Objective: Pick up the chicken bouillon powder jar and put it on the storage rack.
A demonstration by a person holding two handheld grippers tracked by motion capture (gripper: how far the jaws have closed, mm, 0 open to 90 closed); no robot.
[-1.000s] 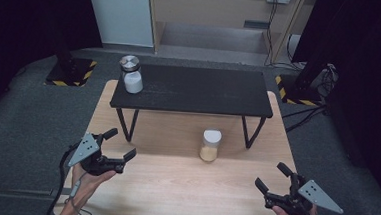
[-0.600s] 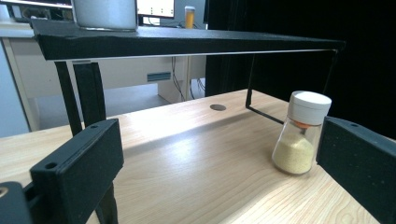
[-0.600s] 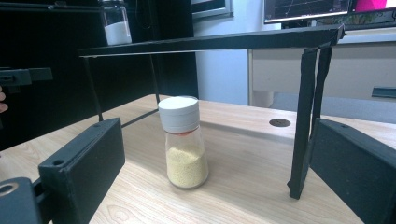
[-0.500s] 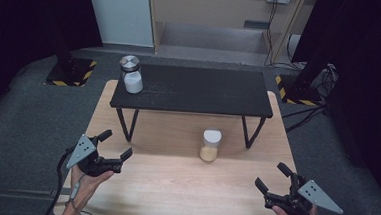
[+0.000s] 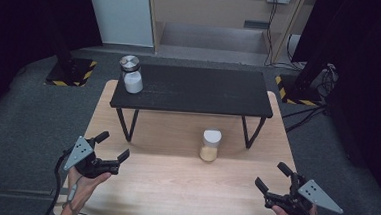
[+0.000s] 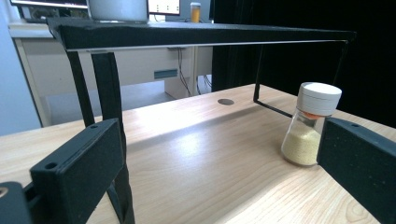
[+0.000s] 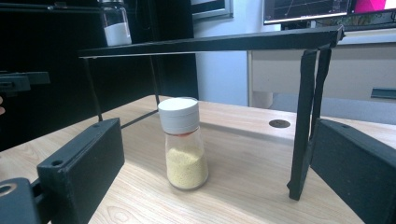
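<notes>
A glass jar of yellow powder with a white lid (image 5: pixel 210 145) stands upright on the wooden table (image 5: pixel 173 186), just in front of the black shelf (image 5: pixel 194 90). A second jar, holding white powder under a metal lid (image 5: pixel 131 75), stands on the shelf's left end. My left gripper (image 5: pixel 114 145) hovers open at the table's near left. Its jaws have just opened a little wider, with nothing between them. My right gripper (image 5: pixel 270 176) is open and empty at the near right. The yellow jar (image 6: pixel 310 126) stands ahead of the left gripper (image 6: pixel 222 140), beside its right jaw. It (image 7: pixel 184 144) also stands ahead of the right gripper (image 7: pixel 217 140).
The shelf's thin black legs (image 5: pixel 127 123) stand on the table on both sides of the yellow jar. One leg (image 7: pixel 303 126) is close ahead in the right gripper view. Grey carpet (image 5: pixel 27 122) surrounds the table, with cables (image 5: pixel 308 114) at the right.
My left gripper has shifted slightly toward the near left and its jaws stand a little wider. The right gripper and both jars have not moved.
</notes>
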